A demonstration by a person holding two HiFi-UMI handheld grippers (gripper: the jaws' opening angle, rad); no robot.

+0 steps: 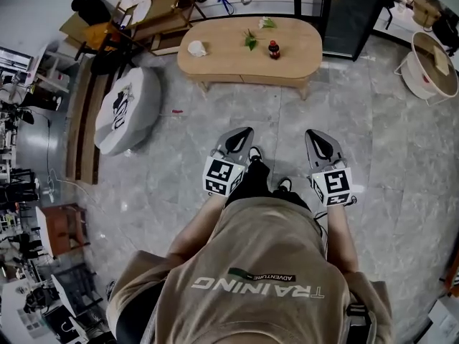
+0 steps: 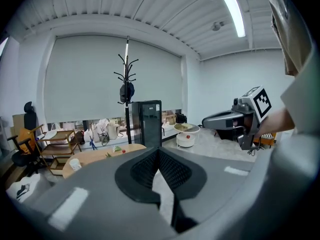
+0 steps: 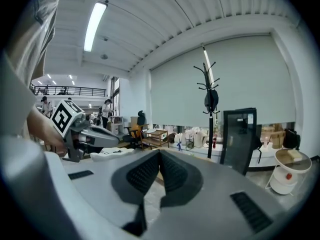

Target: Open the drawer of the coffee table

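Note:
The light wooden oval coffee table (image 1: 237,61) stands a few steps ahead on the grey stone floor; its front band (image 1: 267,79) faces me. It also shows low at the left in the left gripper view as the coffee table (image 2: 97,156). My left gripper (image 1: 241,135) and right gripper (image 1: 316,135) are held side by side at waist height, well short of the table. Both are shut with nothing between their pads. The left gripper (image 2: 159,151) and the right gripper (image 3: 160,153) show jaw tips meeting. Each gripper view also catches the other gripper from the side.
On the table are a white cup (image 1: 196,48), a red-capped bottle (image 1: 273,49) and green leaves (image 1: 251,41). A white pouffe (image 1: 128,110) lies left of the path. A round white basket table (image 1: 433,64) stands at the right, a black cabinet (image 1: 355,13) and a coat rack (image 2: 126,84) behind.

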